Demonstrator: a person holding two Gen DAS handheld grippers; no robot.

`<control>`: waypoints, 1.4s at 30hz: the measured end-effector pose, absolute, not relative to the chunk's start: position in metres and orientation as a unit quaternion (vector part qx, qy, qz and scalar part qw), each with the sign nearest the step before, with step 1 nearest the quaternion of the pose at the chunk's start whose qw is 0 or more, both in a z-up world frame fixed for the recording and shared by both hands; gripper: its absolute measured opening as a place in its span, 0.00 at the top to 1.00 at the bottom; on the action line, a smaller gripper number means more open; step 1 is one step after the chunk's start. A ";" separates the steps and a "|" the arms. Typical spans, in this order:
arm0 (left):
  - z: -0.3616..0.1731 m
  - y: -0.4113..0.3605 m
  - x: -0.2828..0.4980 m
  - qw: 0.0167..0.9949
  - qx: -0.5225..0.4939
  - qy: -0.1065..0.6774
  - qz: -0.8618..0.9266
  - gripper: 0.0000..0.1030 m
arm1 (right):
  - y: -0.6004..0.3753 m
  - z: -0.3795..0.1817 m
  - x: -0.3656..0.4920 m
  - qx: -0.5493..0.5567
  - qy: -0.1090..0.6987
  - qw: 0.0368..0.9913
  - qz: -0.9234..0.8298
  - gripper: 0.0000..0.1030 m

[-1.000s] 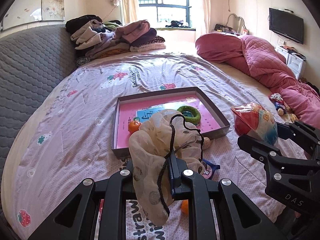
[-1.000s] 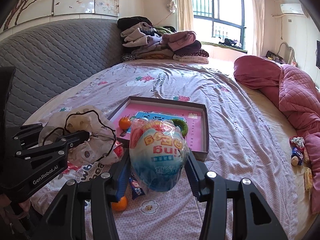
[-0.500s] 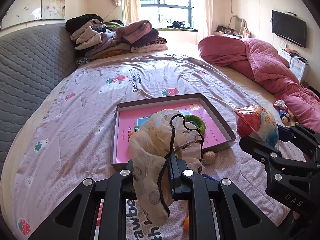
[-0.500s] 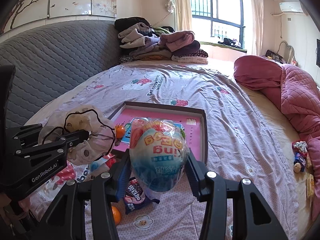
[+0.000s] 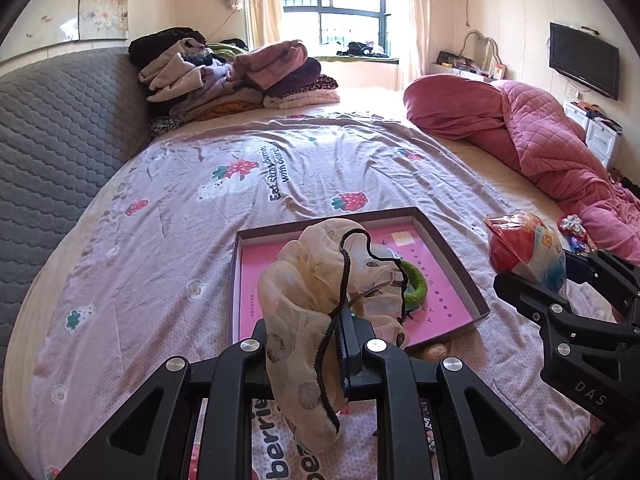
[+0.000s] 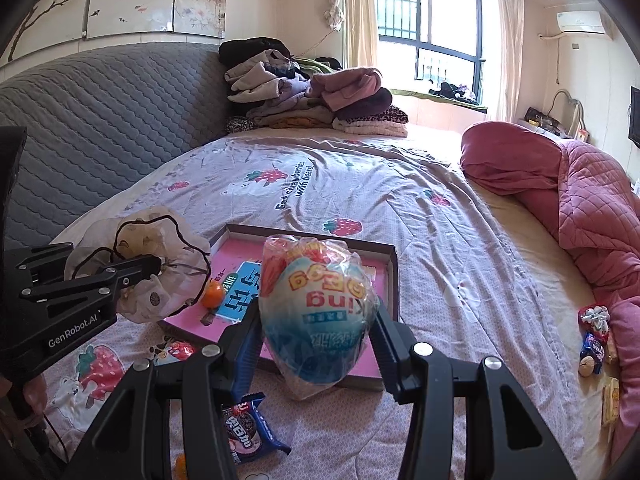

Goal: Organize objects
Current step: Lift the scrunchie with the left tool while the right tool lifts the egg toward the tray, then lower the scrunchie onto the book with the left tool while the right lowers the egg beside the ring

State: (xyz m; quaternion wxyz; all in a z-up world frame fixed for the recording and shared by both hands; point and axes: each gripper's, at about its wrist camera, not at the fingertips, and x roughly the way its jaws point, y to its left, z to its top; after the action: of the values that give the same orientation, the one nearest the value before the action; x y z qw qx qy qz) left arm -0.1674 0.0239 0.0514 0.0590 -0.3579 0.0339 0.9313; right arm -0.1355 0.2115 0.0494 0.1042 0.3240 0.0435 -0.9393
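While the left claw (image 5: 347, 344) pinches the limp, light cloth pouch (image 5: 320, 292) over the tray (image 5: 440, 240), the right claw (image 6: 316, 320) cradles the crinkly, slippery wrapped egg (image 6: 316, 304) by its widest part.

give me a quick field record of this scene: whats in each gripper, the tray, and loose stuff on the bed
left gripper: shut on a cream fabric pouch with a black drawstring
right gripper: closed on a wrapped egg-shaped toy
tray: shallow, pink inside, on the bed
in tray: small orange, blue card, green ring
loose in front of tray: cookie packet
far right of bed: small wrapped snacks by the pink quilt
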 end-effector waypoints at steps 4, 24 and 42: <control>0.049 0.027 -0.181 0.059 -0.361 0.034 0.930 0.82 | 0.214 0.046 -0.149 0.328 0.044 0.100 -0.939 0.51; -0.001 0.044 -0.243 0.057 -0.403 0.028 0.913 0.82 | 0.217 -0.001 -0.206 0.368 0.049 0.092 -0.924 0.51; -0.043 0.052 -0.268 0.058 -0.445 0.032 0.893 0.82 | 0.221 -0.056 -0.228 0.422 0.047 0.080 -0.902 0.51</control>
State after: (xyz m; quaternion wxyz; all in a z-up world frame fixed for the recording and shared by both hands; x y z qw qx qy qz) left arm -0.2680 0.0517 -0.0435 0.0583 -0.4447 0.0319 0.8932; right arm -0.2279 0.2208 -0.0563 0.0799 0.4224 0.0467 -0.9017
